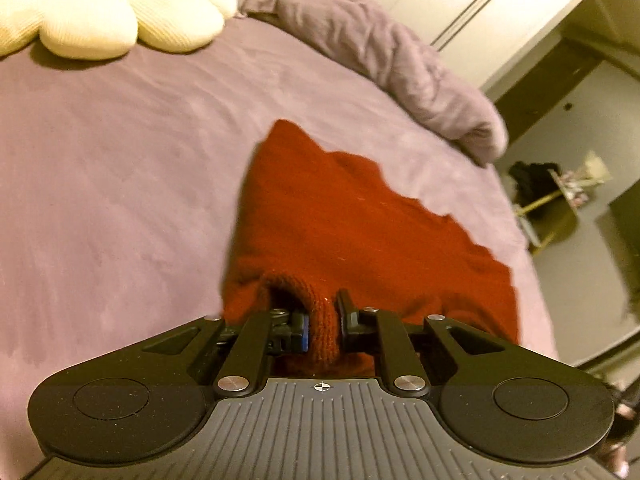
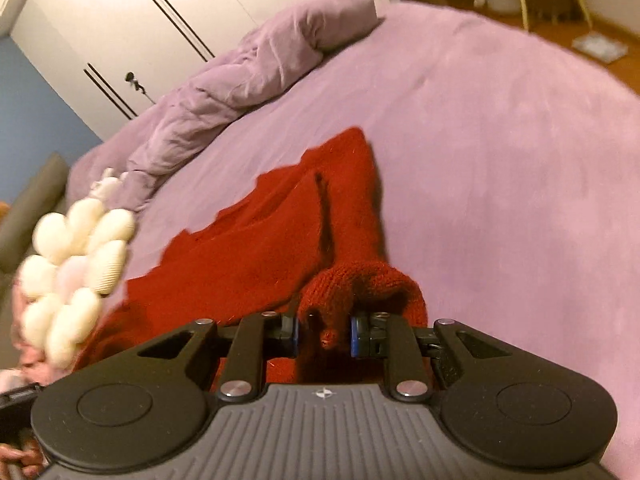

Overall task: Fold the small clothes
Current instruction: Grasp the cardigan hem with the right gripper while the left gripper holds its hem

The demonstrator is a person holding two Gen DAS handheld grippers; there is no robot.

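Two claws share one red knit garment (image 1: 352, 220), each pinching a near edge. The left claw (image 1: 322, 330) clamps a ribbed hem fold; the right claw (image 2: 324, 336) squeezes a bunched cuff-like end. Ahead of both, the rest of the garment trails onto the purple bed (image 1: 120, 160), probably so the lifted edge can be carried forward and folded. The cream flower cushion (image 1: 108, 12) lies well beyond.

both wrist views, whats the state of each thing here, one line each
red knit garment: spread on the bed, near edge lifted
left gripper: jaws shut on a knit fold
right gripper: jaws shut on bunched knit
duvet: crumpled along the far side
wardrobe doors: closed
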